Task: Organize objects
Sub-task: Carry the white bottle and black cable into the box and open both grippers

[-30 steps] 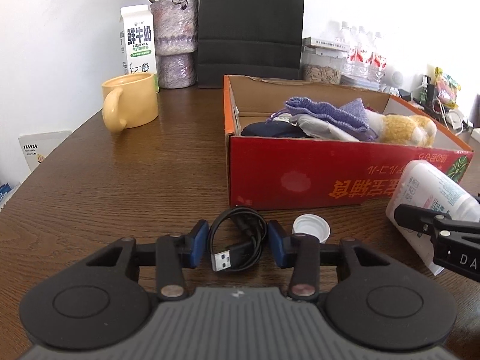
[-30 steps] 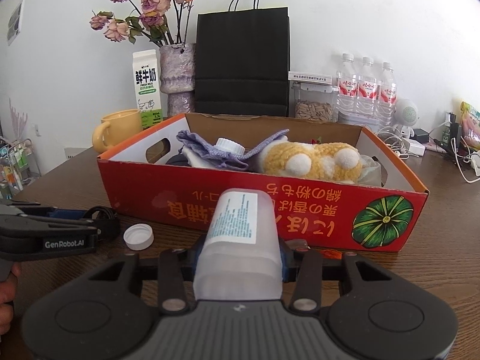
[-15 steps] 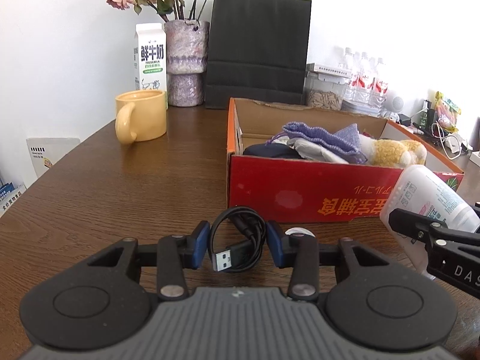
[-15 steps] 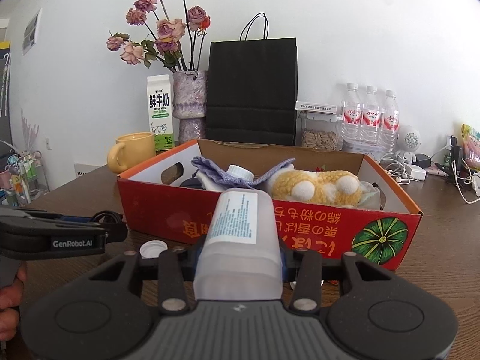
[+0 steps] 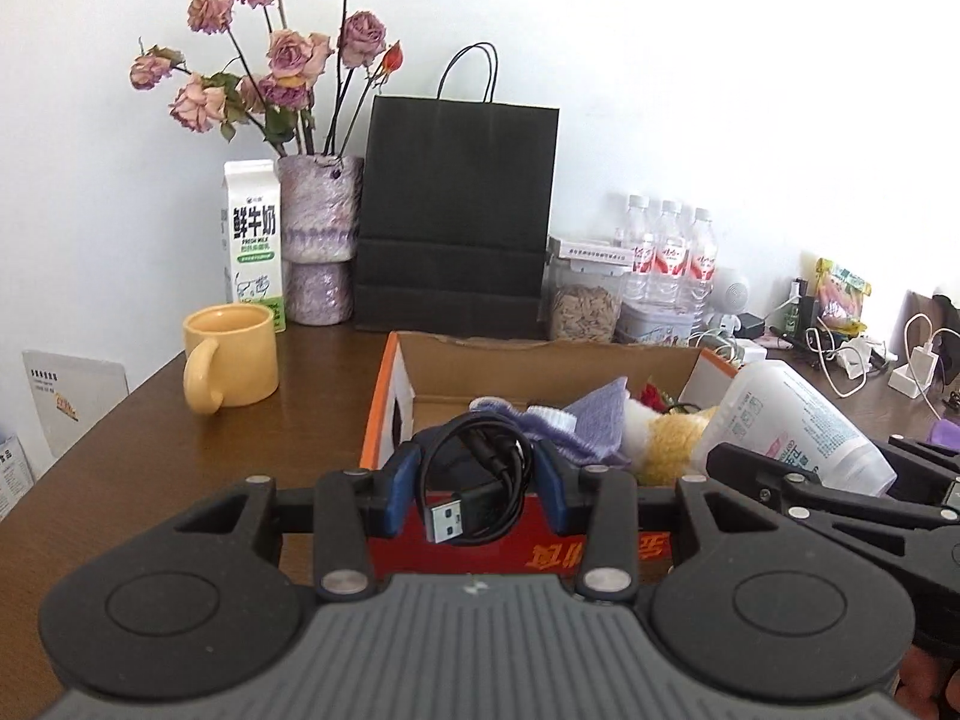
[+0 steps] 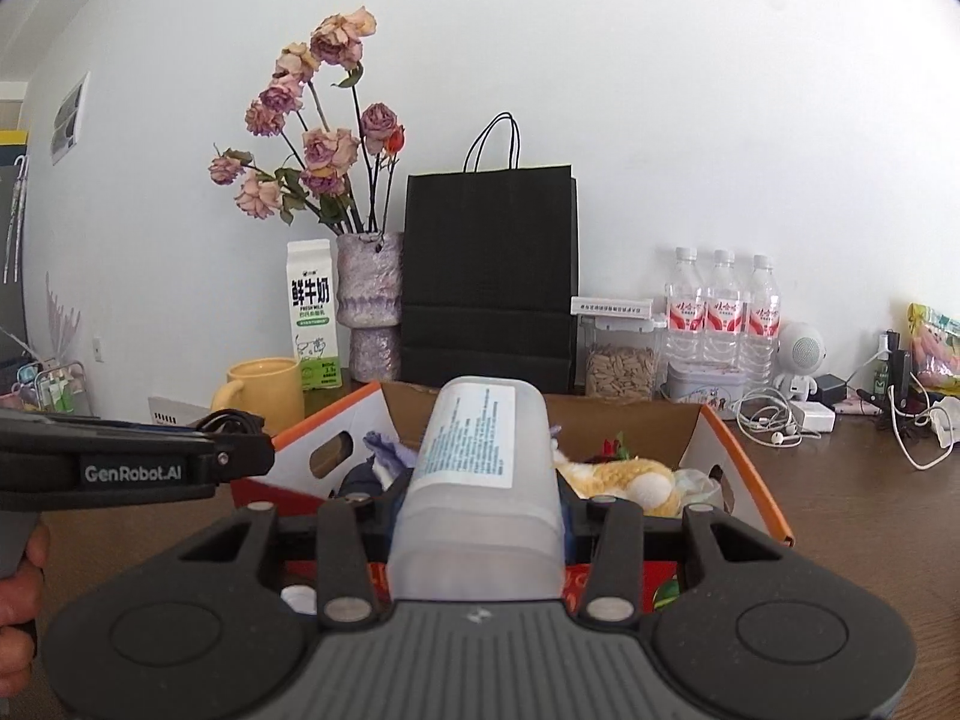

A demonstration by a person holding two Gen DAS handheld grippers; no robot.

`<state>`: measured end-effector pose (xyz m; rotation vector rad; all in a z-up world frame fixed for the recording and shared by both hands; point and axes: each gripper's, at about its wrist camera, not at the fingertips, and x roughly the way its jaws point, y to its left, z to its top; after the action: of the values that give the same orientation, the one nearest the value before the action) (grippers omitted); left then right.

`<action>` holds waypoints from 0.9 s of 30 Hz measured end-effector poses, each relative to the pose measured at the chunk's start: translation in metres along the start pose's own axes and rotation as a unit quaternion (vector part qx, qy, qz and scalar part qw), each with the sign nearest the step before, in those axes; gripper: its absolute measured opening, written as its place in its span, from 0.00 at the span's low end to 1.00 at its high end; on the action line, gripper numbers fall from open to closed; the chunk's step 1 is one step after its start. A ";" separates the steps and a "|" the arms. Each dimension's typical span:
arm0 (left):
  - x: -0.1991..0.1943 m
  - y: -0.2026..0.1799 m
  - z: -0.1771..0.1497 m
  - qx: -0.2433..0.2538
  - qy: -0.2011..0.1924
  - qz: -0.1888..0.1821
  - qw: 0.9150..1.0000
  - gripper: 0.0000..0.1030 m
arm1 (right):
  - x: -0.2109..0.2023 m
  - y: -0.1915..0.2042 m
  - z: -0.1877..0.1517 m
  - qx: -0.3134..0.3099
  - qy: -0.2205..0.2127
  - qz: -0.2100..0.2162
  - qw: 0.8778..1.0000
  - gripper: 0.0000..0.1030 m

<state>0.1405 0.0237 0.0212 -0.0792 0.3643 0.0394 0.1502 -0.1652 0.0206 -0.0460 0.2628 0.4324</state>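
My left gripper (image 5: 477, 480) is shut on a coiled black USB cable (image 5: 474, 483), held up at the near rim of the red cardboard box (image 5: 375, 414). My right gripper (image 6: 477, 510) is shut on a translucent white bottle (image 6: 477, 480), also raised before the box (image 6: 744, 468). From the left wrist view the bottle (image 5: 792, 420) and the right gripper's black fingers (image 5: 780, 480) show at right. Inside the box lie a purple cloth (image 5: 591, 426), a dark garment and a yellow plush toy (image 6: 630, 474). A white cap (image 6: 298, 597) rests on the table below.
A yellow mug (image 5: 231, 354), milk carton (image 5: 252, 246), vase of dried roses (image 5: 318, 246) and black paper bag (image 5: 456, 216) stand behind the box. Water bottles (image 6: 723, 306), a seed jar (image 6: 618, 360), chargers and cables (image 6: 774, 420) crowd the back right. A hand (image 6: 18, 588) holds the left gripper.
Both grippers have risen and tilted up with their loads, from table level to the height of the box rim. The white cap stayed on the table.
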 end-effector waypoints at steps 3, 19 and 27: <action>0.008 -0.009 0.014 0.004 -0.010 -0.007 1.000 0.41 | 0.006 -0.008 0.012 0.001 -0.014 -0.005 1.000 0.41; 0.094 -0.031 0.052 0.011 -0.012 -0.012 1.000 0.41 | 0.095 -0.049 0.046 -0.011 -0.012 -0.021 1.000 0.41; 0.139 -0.027 0.057 -0.001 0.014 -0.009 1.000 0.41 | 0.136 -0.073 0.045 0.005 0.001 -0.026 1.000 0.41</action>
<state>0.2922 0.0045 0.0262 -0.0848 0.3905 0.0212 0.3110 -0.1716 0.0278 -0.0437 0.2646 0.3784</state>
